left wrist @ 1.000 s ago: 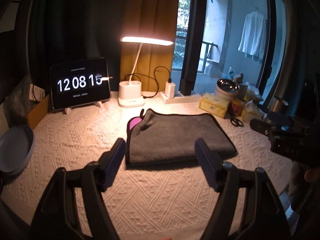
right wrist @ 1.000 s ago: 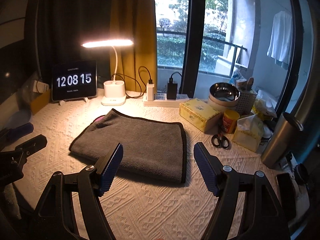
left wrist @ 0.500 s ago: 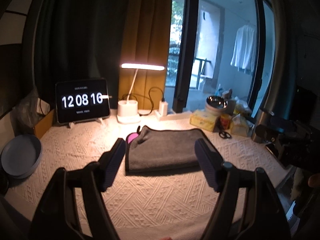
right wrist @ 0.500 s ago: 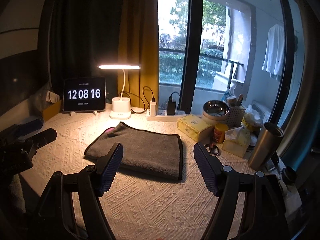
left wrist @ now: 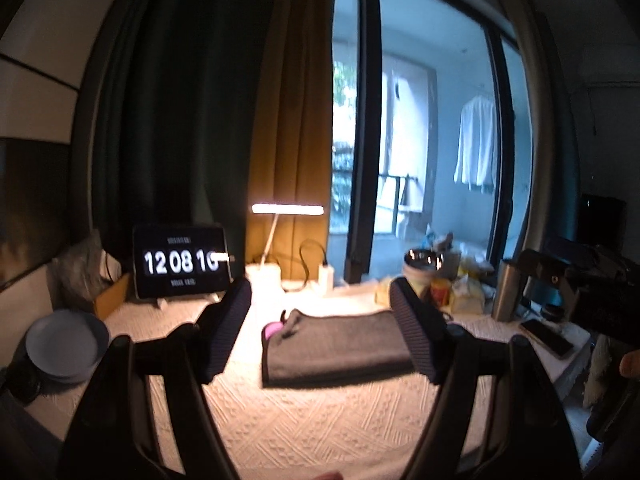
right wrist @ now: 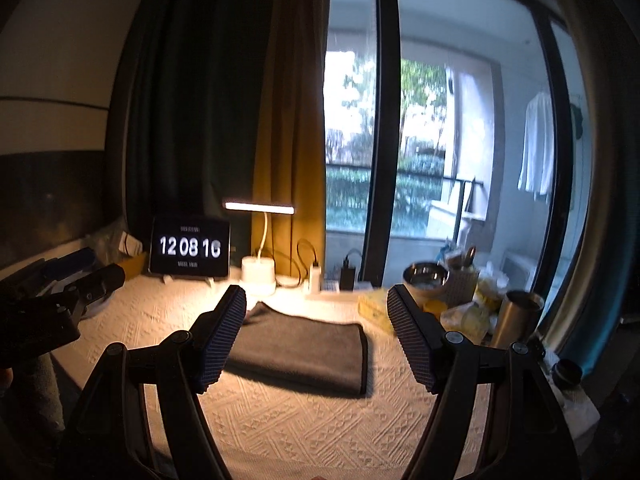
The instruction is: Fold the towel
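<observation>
The folded grey towel (left wrist: pixel 340 346) lies flat on the tablecloth (left wrist: pixel 320 420), long axis left-right, ahead of both grippers. Left gripper (left wrist: pixel 320 338) and right gripper (right wrist: pixel 316 338) hover with fingers spread, empty, about equally near.

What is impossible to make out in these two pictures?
- Pink item, left view: mostly tucked under the folded grey towel.
- Towel's near left corner, right view: hidden behind a finger of the right tongs.
- Last clock digit on the black tablet: blurred in both views.
</observation>
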A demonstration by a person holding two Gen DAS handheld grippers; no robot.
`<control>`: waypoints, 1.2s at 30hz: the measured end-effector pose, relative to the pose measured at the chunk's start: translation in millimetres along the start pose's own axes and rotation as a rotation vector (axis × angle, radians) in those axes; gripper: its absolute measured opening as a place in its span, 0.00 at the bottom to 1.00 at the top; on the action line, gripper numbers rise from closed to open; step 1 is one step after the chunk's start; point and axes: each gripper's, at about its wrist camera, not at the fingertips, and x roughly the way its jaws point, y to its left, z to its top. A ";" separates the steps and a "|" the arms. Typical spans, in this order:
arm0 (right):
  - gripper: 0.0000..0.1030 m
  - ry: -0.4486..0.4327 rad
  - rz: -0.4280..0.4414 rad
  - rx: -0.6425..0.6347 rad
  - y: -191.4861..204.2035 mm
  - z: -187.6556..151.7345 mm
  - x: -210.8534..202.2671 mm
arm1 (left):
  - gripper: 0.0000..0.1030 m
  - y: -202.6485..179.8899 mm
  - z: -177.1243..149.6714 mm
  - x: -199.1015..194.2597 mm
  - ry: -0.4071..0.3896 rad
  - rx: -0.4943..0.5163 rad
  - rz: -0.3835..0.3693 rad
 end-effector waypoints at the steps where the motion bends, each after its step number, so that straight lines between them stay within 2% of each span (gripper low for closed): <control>1: 0.74 -0.016 -0.007 0.001 0.1 0.2 -4.3 | 0.72 -0.8 1.1 -3.8 -0.019 0.003 0.009; 7: 0.74 -0.092 -0.010 0.033 -3.1 1.2 -25.6 | 0.88 1.7 6.6 -31.6 -0.166 0.007 0.056; 9: 0.74 -0.109 -0.014 0.026 -2.8 1.8 -30.2 | 0.92 2.1 7.5 -36.3 -0.190 0.007 0.061; 15: 0.74 -0.118 -0.025 0.027 -5.2 0.7 -31.0 | 0.96 -0.6 7.2 -35.3 -0.182 0.017 0.112; 36: 0.74 -0.087 -0.034 0.035 -10.2 -2.9 -19.8 | 0.96 -8.9 8.3 -27.3 -0.163 0.031 0.116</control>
